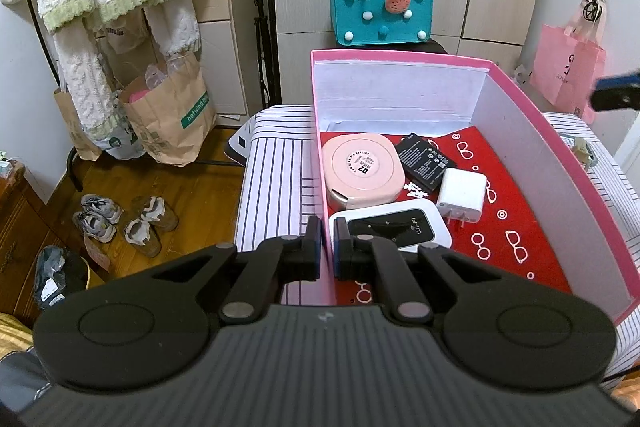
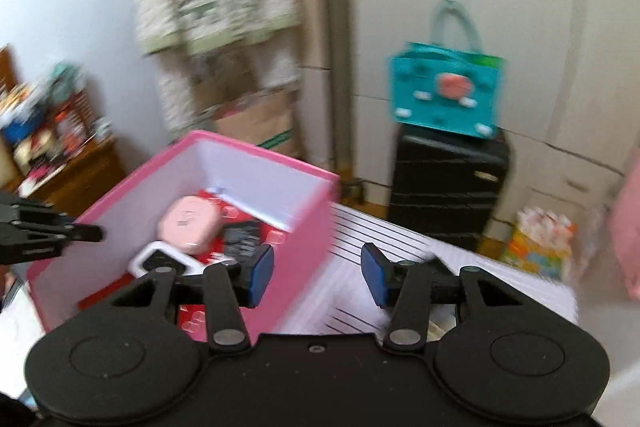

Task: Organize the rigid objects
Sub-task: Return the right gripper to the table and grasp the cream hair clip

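Left gripper [image 1: 327, 242] pinches the pink box [image 1: 400, 57] wall.
Right gripper [image 2: 317, 274] hangs beside that box, fingers wide apart, holding nothing.

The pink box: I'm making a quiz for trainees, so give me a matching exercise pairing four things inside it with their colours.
Things:
1. compact
2. battery
3. charger
4. box floor

Colours:
A. white
B. red
C. pink
D. black

Pairs: 1-C, 2-D, 3-A, 4-B
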### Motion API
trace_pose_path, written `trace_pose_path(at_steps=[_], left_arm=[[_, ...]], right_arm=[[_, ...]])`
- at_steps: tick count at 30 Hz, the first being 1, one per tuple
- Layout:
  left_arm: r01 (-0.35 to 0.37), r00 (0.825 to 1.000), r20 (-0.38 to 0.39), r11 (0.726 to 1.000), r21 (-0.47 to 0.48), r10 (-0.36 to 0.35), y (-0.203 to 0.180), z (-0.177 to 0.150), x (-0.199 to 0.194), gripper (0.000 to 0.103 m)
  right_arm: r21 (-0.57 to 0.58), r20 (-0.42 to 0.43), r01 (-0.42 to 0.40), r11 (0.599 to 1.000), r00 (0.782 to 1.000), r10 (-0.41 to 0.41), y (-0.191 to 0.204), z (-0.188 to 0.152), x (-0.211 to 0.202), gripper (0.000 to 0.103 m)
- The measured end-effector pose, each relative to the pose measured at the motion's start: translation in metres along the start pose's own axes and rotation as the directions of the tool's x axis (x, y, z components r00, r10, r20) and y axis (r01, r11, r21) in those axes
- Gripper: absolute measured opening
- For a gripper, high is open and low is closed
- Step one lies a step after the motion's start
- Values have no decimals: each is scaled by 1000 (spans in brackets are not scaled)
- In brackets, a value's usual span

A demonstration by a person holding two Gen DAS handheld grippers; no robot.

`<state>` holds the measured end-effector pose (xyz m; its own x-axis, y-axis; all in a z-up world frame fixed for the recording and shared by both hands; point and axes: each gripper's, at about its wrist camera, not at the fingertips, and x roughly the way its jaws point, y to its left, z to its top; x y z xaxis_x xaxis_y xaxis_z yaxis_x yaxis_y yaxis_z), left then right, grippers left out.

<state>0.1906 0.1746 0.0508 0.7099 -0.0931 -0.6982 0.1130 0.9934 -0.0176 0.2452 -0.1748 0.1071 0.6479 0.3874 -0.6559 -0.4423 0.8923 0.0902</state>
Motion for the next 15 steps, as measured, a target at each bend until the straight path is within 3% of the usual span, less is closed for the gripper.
trace_pose_path(at_steps=[9, 15], left_arm=[[-3, 1000, -25, 1000, -30, 2, 3, 3, 6, 5], [-9, 999, -50, 999, -47, 6, 3, 7, 8, 5]], right_arm=[[224, -24, 121, 967, 993, -119, -77, -68, 1, 57], [276, -35, 88, 957, 996, -82, -100, -93, 19, 58]])
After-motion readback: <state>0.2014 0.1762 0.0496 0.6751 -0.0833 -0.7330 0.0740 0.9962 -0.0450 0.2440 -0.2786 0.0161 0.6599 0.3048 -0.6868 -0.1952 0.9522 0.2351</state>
